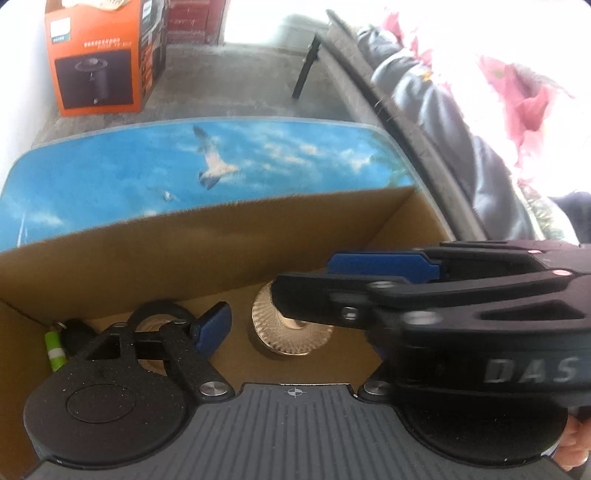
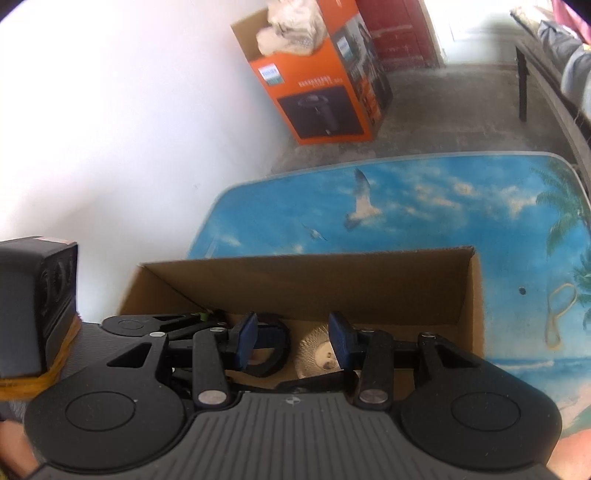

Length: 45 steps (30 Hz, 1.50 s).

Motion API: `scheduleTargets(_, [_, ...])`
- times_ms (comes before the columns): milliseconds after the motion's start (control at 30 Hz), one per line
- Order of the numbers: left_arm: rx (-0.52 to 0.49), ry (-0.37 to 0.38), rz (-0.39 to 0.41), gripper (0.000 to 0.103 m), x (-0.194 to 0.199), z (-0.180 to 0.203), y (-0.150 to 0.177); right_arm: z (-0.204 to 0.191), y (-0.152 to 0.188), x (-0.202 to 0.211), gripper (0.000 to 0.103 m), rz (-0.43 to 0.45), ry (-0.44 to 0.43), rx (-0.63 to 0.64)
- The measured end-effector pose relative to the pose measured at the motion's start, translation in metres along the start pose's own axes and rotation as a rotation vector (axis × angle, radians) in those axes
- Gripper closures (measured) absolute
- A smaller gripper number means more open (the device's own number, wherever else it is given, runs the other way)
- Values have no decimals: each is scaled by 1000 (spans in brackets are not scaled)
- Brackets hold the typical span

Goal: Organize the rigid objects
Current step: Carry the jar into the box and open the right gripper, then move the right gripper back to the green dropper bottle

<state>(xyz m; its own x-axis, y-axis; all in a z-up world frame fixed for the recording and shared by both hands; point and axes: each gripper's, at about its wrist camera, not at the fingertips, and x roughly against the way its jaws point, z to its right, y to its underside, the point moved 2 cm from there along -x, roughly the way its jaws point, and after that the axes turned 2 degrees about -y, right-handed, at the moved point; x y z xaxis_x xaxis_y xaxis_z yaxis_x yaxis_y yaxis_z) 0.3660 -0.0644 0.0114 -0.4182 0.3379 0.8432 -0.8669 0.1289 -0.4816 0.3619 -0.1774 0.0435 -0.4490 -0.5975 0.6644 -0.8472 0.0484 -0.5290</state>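
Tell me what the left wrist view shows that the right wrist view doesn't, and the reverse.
Left wrist view only: a green-and-white cylinder in the cardboard box's left corner, and the right claw reaching in from the side with nothing between its fingers.

Right wrist view only: a rubber band on the table, and white bags stuffed into the orange carton.

Both: the cardboard box, the ribbed glass dish, a black ring, the orange carton and the sky-print tabletop.

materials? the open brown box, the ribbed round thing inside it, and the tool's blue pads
Box: corrugated cardboard, matte brown, with fuzzy cut edges. Ribbed round thing: looks like clear pressed glass or hard plastic, glossy, with radial ribs that catch light; can't tell which. Blue pads: probably rubber or soft plastic, matte, finely textured.
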Motion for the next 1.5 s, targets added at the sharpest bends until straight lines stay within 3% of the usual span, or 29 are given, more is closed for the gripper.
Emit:
scheduleTargets(300, [-71, 90, 142, 14, 99, 11, 25, -39, 43, 123, 57, 223, -108, 28])
scheduleTargets(467, [-144, 129, 282, 2, 162, 15, 69, -60, 95, 181, 56, 350, -136, 77])
scheduleTargets(567, [-172, 108, 354, 2, 182, 14, 106, -69, 129, 196, 54, 397, -137, 93])
scheduleTargets(767, [-121, 105, 491, 2, 186, 8, 188, -79, 183, 175, 53, 419, -104, 90])
scheduleTargets(900, [-92, 104, 517, 2, 171, 6, 232, -86, 201, 142, 53, 370, -73, 92])
scheduleTargets(1000, [-114, 71, 486, 2, 153, 9, 254, -94, 206, 117, 53, 319, -72, 117])
scheduleTargets(1167, [-141, 21, 423, 7, 118, 10, 271, -117, 215, 87, 55, 263, -65, 184])
scheduleTargets(1433, [-202, -99, 424, 19, 90, 6, 264, -139, 215, 54, 59, 223, -53, 268])
scheduleTargets(1500, [-207, -119, 428, 20, 86, 5, 265, -142, 212, 48, 65, 214, -49, 283])
